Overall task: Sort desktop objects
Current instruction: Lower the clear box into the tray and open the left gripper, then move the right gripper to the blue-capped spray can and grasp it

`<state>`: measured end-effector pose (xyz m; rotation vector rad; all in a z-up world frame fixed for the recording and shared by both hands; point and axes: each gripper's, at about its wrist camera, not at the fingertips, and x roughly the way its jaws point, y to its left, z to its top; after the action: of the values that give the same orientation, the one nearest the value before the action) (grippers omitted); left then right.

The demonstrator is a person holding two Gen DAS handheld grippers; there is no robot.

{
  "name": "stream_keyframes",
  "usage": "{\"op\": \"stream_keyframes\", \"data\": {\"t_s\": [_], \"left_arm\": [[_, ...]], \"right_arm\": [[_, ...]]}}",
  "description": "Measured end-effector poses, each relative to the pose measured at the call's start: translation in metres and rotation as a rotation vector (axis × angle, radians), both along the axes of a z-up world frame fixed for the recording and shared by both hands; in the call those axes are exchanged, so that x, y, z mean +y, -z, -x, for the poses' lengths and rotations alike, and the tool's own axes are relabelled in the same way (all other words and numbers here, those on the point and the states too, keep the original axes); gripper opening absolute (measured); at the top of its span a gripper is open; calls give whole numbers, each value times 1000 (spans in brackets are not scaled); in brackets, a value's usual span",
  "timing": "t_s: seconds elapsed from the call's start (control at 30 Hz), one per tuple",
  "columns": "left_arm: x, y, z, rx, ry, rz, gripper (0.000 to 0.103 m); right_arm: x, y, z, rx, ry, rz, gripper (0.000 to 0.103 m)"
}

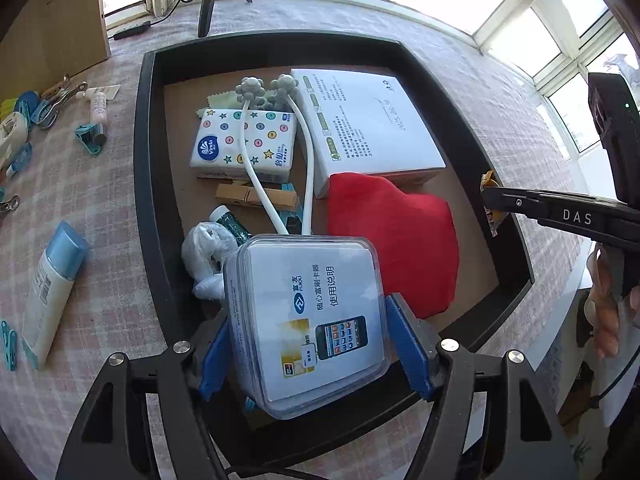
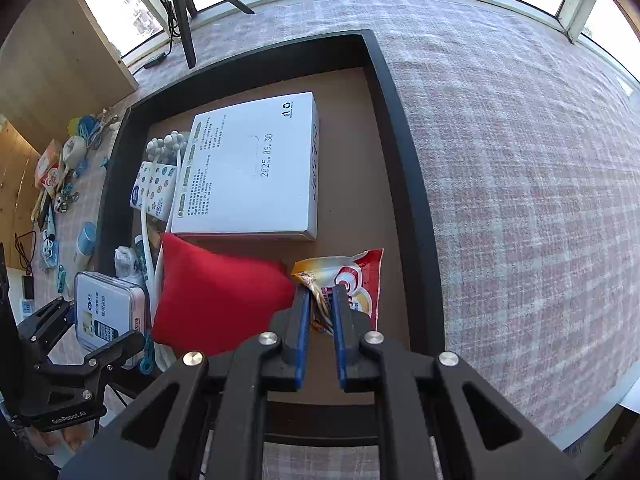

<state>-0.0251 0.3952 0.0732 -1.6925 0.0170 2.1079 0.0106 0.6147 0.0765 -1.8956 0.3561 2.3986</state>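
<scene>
Both my grippers point steeply down over the black tray [image 1: 144, 168]. My left gripper [image 1: 308, 344] clamps a clear plastic box [image 1: 308, 320] with rounded corners between its blue pads, just above the tray's near edge. My right gripper [image 2: 320, 320], its jaws nearly together, pinches the crinkled top of a glossy snack packet [image 2: 352, 280] inside the tray, beside the soft red cushion [image 2: 216, 300]. Only the right wrist view shows that packet's face; the left view catches just its edge. Only the left view shows the wooden clothespin [image 1: 248, 196]. Beyond the cushion lies a flat white carton [image 2: 256, 168]; at the tray's left, a spotted tissue pack [image 1: 244, 144].
</scene>
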Motion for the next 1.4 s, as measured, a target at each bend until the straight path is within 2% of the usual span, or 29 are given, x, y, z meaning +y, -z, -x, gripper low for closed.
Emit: {"op": "stream_keyframes", "data": {"t_s": [0.27, 0.6, 0.77, 0.87, 1.07, 1.2, 1.4], "left_arm": [[-18, -9, -3, 9, -14, -1, 68], [-71, -30, 1, 65, -58, -7, 67], [-109, -29, 8, 73, -75, 8, 66], [-134, -27, 11, 81, -69, 29, 62], [-183, -16, 21, 76, -47, 60, 61], [-206, -5, 30, 59, -5, 70, 60], [-219, 14, 42, 30, 72, 77, 60]], "right_arm": [[-15, -7, 6, 12, -16, -14, 30], [-63, -24, 17, 50, -61, 9, 31], [-102, -31, 24, 61, -100, 21, 35], [-127, -36, 28, 72, -117, 34, 35], [-182, -41, 37, 80, -145, 97, 35], [-221, -34, 47, 65, -152, 155, 35], [-268, -4, 65, 12, -117, 210, 35]]}}
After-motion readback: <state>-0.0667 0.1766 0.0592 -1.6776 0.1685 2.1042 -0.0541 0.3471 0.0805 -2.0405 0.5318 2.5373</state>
